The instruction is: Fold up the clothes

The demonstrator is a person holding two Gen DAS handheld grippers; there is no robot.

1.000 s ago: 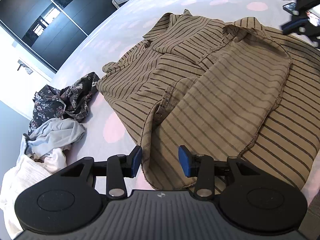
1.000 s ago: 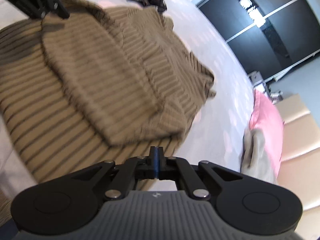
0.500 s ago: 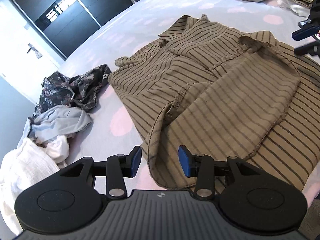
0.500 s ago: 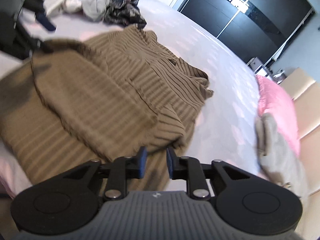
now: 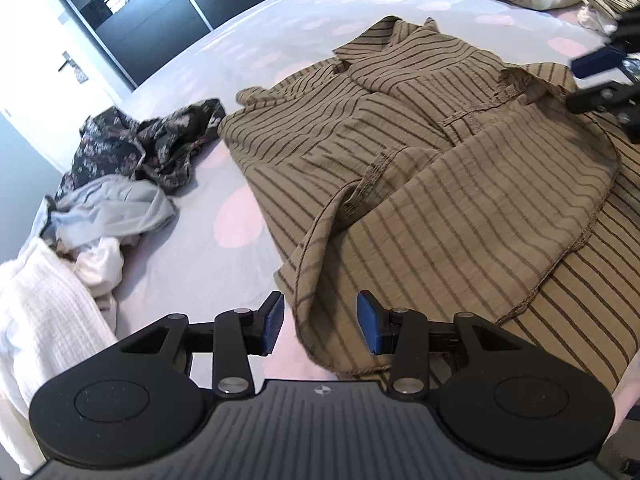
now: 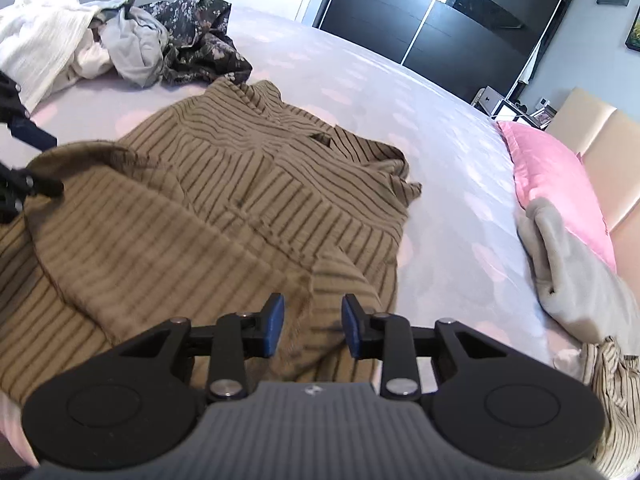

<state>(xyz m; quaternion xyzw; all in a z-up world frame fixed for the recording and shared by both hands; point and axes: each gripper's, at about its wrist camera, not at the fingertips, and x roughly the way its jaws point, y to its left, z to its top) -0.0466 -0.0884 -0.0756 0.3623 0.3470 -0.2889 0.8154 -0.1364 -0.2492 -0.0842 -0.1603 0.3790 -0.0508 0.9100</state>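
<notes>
A brown shirt with dark stripes [image 5: 440,160] lies spread on the bed, one panel folded over its middle. My left gripper [image 5: 320,322] is open just above the shirt's near edge, and a fold of that edge lies between the pads without being pressed. My right gripper [image 6: 312,324] hovers over the opposite side of the shirt [image 6: 200,200]. Its jaws are opening; fabric lies below and between the pads, which do not touch it. Each gripper shows at the rim of the other's view: the right gripper [image 5: 588,80], the left gripper [image 6: 44,162].
A heap of loose clothes sits beside the shirt: a dark floral garment [image 5: 140,148], a grey one [image 5: 112,208], a white one [image 5: 40,312]. A pink pillow [image 6: 560,184], a folded grey garment [image 6: 580,280] and a striped cloth [image 6: 612,380] lie by the headboard. Dark wardrobe doors [image 6: 440,12] stand beyond the bed.
The right gripper's jaws went from shut to apart and let the shirt fabric drop. Both views rolled closer to level. The left gripper's jaws stayed as they were.
</notes>
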